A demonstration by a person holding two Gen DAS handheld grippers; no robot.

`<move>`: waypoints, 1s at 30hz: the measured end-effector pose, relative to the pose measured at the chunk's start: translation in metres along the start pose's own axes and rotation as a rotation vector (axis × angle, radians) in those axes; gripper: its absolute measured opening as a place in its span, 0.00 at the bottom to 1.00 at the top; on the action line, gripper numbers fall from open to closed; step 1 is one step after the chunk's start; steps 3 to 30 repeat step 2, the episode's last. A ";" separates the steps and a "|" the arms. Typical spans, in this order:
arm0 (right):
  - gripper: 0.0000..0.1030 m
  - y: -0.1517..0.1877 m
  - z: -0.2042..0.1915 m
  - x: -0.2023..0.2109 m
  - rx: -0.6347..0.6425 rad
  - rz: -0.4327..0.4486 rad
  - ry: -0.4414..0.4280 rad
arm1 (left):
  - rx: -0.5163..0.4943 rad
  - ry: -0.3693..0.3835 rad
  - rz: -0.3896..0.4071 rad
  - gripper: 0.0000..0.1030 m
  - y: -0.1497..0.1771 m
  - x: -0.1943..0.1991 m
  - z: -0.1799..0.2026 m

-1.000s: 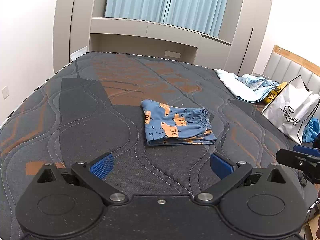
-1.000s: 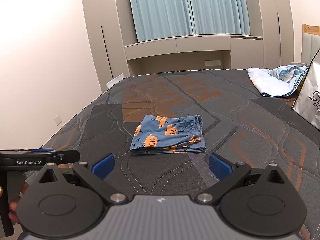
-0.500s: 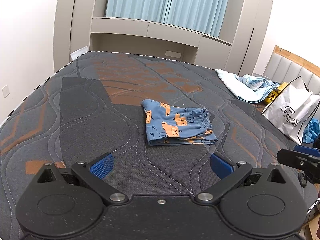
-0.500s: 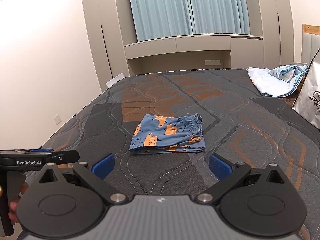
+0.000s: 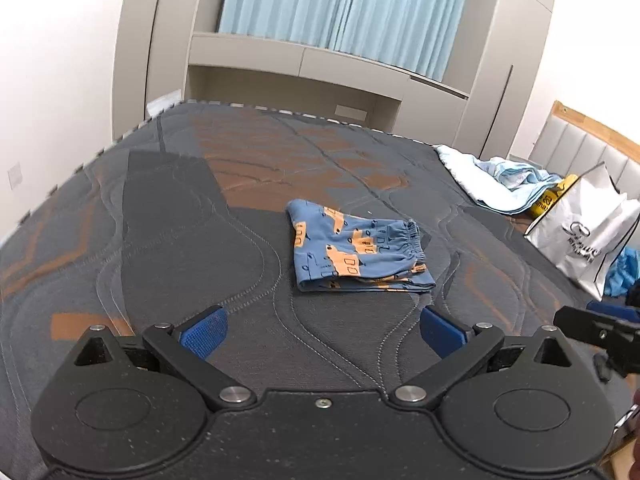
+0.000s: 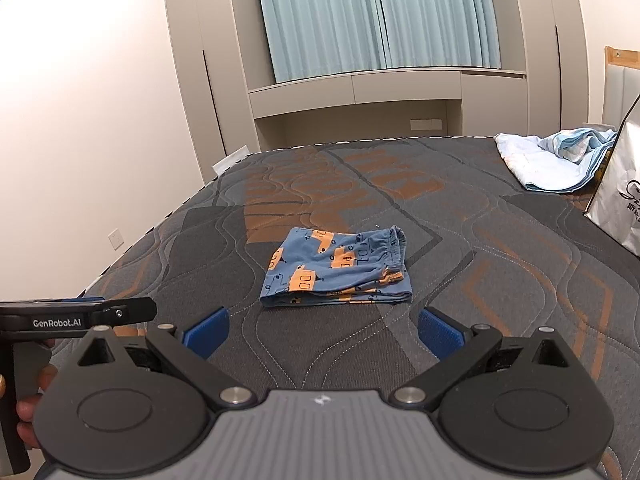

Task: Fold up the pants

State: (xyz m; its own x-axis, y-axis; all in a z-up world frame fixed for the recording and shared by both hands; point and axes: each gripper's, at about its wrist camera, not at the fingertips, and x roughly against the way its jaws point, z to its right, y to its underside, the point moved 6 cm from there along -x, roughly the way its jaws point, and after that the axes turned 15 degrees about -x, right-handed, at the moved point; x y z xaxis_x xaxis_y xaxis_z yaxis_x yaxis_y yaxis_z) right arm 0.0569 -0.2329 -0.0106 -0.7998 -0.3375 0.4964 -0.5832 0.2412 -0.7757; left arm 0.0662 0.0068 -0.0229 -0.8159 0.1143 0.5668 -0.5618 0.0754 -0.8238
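Small blue pants [image 5: 356, 252] [image 6: 340, 270] with orange vehicle prints lie folded into a compact rectangle on the grey and orange mattress [image 5: 160, 240] [image 6: 500, 280], elastic waistband toward the right. My left gripper [image 5: 322, 330] hangs open over the mattress, a short way in front of the pants, nothing between its blue pads. My right gripper [image 6: 322, 330] is open too, held back from the pants' near edge. Each gripper's side appears at the edge of the other's view.
A light blue blanket [image 5: 496, 188] [image 6: 552, 160] is bunched at the mattress's far right. A white shopping bag [image 5: 588, 236] [image 6: 618, 196] stands beside it by the headboard [image 5: 592, 140]. Curtains and a beige wardrobe [image 6: 360, 92] fill the far wall. A hand [image 6: 28, 412] grips the left tool.
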 end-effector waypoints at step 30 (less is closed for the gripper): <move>1.00 0.000 0.000 0.000 -0.003 -0.001 0.000 | 0.002 -0.002 -0.010 0.99 0.002 -0.002 -0.001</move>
